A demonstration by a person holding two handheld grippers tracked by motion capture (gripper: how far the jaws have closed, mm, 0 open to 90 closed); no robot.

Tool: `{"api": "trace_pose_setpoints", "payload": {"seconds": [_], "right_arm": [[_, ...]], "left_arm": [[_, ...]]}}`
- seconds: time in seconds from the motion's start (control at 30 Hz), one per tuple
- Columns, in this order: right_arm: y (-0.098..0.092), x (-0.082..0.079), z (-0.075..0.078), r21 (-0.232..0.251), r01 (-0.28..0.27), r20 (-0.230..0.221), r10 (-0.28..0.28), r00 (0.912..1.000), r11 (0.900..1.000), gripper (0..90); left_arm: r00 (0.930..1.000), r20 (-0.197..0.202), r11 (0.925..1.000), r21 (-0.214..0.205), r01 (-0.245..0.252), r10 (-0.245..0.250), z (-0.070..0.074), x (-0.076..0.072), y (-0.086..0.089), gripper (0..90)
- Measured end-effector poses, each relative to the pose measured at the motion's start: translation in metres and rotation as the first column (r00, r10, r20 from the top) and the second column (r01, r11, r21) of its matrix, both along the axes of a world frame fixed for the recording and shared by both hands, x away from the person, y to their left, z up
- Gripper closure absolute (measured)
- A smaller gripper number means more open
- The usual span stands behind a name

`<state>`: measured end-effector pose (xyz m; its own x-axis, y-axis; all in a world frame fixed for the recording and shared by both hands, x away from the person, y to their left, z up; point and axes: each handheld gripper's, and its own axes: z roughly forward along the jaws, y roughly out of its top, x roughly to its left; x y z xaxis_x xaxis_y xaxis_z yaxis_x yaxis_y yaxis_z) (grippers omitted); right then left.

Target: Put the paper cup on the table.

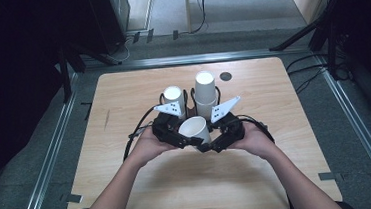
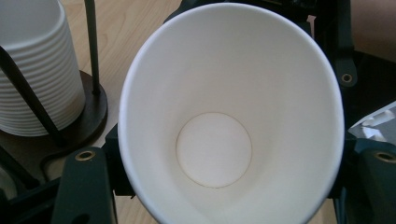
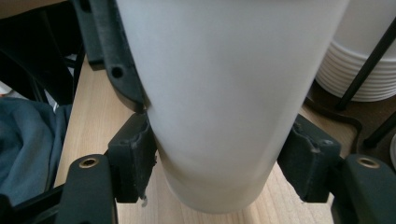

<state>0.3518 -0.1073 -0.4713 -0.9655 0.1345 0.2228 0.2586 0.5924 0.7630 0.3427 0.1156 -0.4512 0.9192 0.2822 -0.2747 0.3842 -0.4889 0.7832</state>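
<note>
Passing a cup [image 1: 194, 129] at the desk's [image 1: 123, 99] near centre: right hand-held gripper [image 3: 219, 158] clamped on its base, left hand-held gripper [image 2: 224, 154] closing around its rim; release only once that grip is firm.

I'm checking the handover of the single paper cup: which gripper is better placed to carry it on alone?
Probably the right gripper: its pads clamp the paper cup low on the wall. The left gripper only flanks its rim.
</note>
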Motion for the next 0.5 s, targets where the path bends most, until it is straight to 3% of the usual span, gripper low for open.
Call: {"api": "trace_pose_setpoints", "payload": {"seconds": [0.3, 0.5], "right_arm": [[-0.0003, -0.0012, -0.0003, -0.008, -0.002, 0.001, 0.002, 1.0, 1.0, 32.9], [-0.0019, -0.0004, -0.0036, -0.014, -0.003, -0.026, 0.002, 0.9997, 0.9999, 29.7]], "left_arm": [[0.9998, 0.014, 0.9998, 0.019, 0.011, -0.011, 0.0014, -0.0017, -0.0013, 32.4], [0.9997, 0.023, 1.0, -0.005, 0.007, -0.007, 0.0089, -0.0019, 0.0048, 32.5]]}}
